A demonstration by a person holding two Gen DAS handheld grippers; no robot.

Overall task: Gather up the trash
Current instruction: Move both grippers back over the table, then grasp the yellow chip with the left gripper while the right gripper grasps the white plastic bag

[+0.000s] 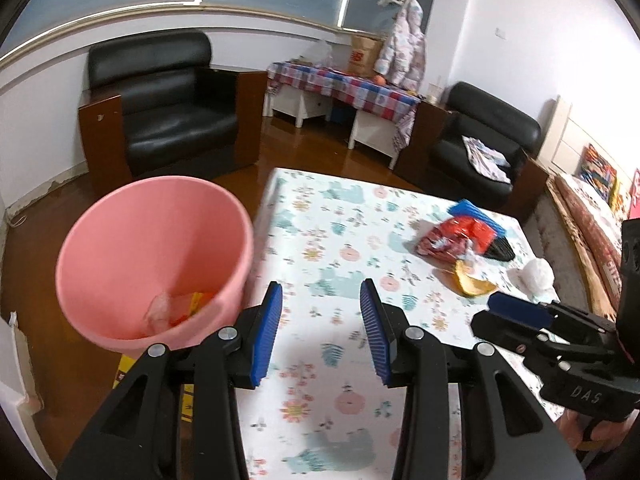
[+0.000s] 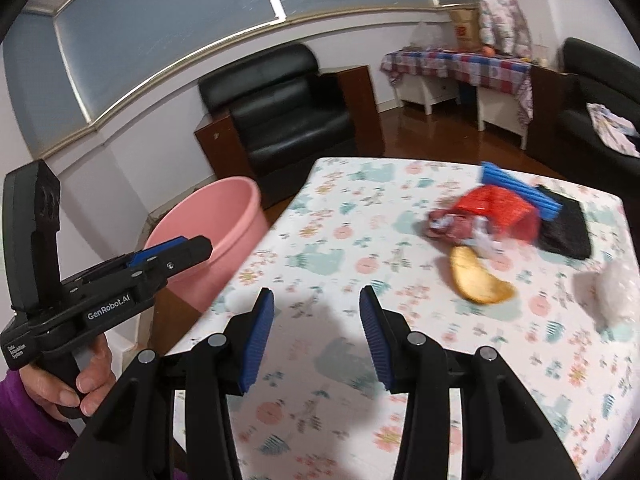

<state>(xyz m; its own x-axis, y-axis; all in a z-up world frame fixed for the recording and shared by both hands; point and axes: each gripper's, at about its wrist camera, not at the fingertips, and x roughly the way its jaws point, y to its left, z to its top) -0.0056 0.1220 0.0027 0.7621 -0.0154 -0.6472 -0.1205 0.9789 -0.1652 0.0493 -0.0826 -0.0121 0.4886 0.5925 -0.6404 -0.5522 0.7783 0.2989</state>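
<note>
Both tools, left (image 1: 320,332) and right (image 2: 316,336), gape half-open, empty; pink bin (image 1: 156,256) sits beside worktop (image 1: 320,240) (handy drop), wrappers (image 2: 492,212) piled far.

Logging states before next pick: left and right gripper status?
Left gripper: open, holding nothing.
Right gripper: open, holding nothing.

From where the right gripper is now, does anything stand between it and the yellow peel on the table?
Nothing visible does. The right gripper is open and empty, and only bare flowered tablecloth lies between it and the yellow peel. The red wrapper pile sits beyond the peel, not in the path.
</note>
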